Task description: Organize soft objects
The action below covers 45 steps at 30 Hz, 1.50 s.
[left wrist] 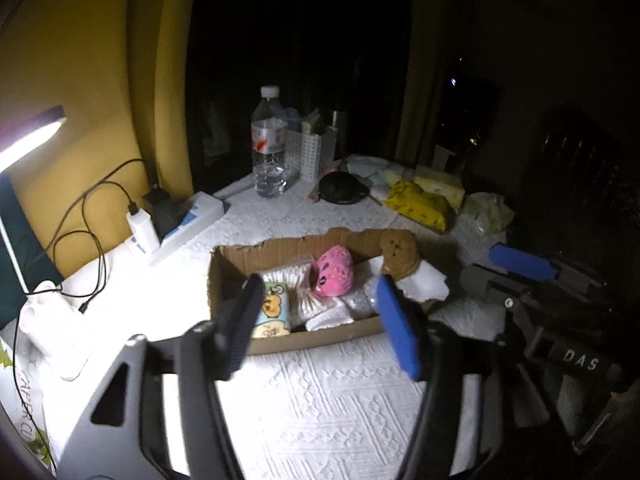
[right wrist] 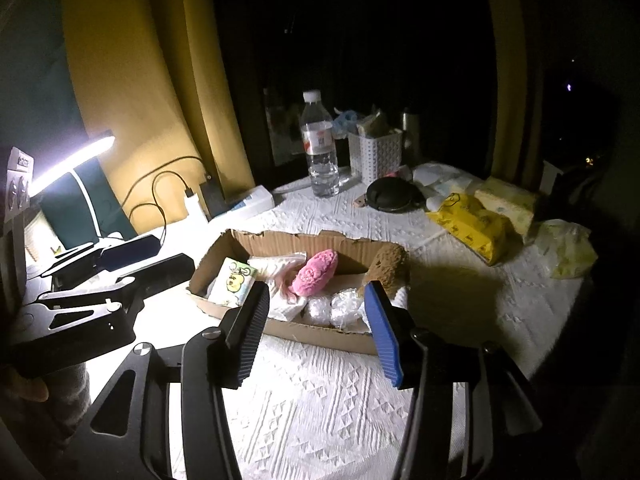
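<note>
Both pairs of fingers stand parted with nothing between them: the left gripper (left wrist: 320,320) hangs above the near edge of the cardboard box (left wrist: 312,338), and the right gripper (right wrist: 316,328) hangs over the same box from the other side, its pads clear of everything inside. Neither holds a thing, which suggests the grippers are between pickups rather than mid-carry. The box sits on a white textured tablecloth (right wrist: 320,408), its walls torn low, so soft things can be dropped in and reached from above without trouble. Inside it lie a cartoon-printed tissue pack (left wrist: 274,312) at the left end, white pleated packets (left wrist: 296,280) beside it, a pink plush toy (left wrist: 333,268) in the middle, and clear-wrapped bundles (right wrist: 332,308) toward the right; a brown plush toy (left wrist: 398,254) leans upright against the far right corner, probably propped there because it is too tall to lie flat with the rest. Still outside the box, well apart at the far right of the table, are a yellow wipes pack (right wrist: 472,224), a pale tissue pack (right wrist: 508,200) and a crinkled bag (right wrist: 564,248); these look like the soft items left to gather. A water bottle (left wrist: 269,140) and a white basket (right wrist: 376,156) stand at the back, out of the way.
</note>
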Available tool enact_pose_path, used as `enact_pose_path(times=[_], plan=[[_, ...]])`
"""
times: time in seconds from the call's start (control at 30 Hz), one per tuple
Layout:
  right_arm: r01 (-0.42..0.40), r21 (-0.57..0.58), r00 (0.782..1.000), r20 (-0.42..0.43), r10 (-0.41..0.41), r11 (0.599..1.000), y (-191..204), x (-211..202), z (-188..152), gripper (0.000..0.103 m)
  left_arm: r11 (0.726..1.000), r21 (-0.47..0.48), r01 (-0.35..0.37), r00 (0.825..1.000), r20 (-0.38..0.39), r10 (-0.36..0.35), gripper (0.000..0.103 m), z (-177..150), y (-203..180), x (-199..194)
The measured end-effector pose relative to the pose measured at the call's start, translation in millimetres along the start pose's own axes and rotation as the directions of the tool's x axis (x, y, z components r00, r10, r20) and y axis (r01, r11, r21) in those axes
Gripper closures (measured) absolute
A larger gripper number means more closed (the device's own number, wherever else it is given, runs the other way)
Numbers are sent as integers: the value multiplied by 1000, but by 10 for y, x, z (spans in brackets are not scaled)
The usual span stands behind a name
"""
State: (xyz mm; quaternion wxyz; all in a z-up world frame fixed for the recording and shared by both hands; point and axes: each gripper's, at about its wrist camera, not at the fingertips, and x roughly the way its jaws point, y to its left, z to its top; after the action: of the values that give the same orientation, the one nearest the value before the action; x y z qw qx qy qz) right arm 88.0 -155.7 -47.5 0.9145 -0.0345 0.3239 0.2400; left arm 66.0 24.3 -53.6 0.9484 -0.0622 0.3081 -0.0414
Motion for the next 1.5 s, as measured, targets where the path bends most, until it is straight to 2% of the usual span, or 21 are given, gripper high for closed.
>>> enact_pose_path(times=[0.23, 0.37, 0.5, 0.67, 0.9, 0.97, 1.07, 1.2, 1.3, 1.5], plan=[[7, -2, 999, 53, -7, 1000, 63, -313, 19, 50, 1000, 2, -15, 999, 48, 15, 32, 22, -79, -340], [15, -3, 996, 85, -14, 1000, 105, -497, 22, 45, 999, 1, -32, 997, 72, 32, 32, 20, -94, -539], [22, -5, 994, 103, -21, 1000, 128, -622, 13, 44, 999, -12, -44, 995, 91, 45, 17, 6, -75, -709], [32, -8, 993, 115, -30, 999, 169, -732, -15, 44, 999, -4, -52, 992, 112, 52, 17, -18, -99, -868], [60, -3, 990, 129, -60, 998, 187, -902, -53, 42, 998, 30, -52, 989, 137, 48, 17, -18, -223, -1010], [71, -2, 989, 133, -70, 997, 188, -950, -64, 36, 998, 38, -54, 989, 140, 48, 17, -16, -251, -1026], [82, 0, 987, 139, -81, 997, 179, -1000, -79, 35, 997, 50, -56, 987, 151, 48, 17, -17, -286, -1059], [91, 7, 985, 143, -92, 996, 166, -1041, -92, 34, 995, 67, -74, 982, 176, 61, 17, -17, -334, -1117], [96, 8, 985, 144, -96, 995, 162, -1059, -98, 34, 995, 65, -74, 981, 183, 61, 11, -9, -334, -1134], [101, 14, 985, 139, -102, 995, 140, -1037, -102, 34, 995, 60, -78, 981, 180, 66, 10, 3, -301, -1110]])
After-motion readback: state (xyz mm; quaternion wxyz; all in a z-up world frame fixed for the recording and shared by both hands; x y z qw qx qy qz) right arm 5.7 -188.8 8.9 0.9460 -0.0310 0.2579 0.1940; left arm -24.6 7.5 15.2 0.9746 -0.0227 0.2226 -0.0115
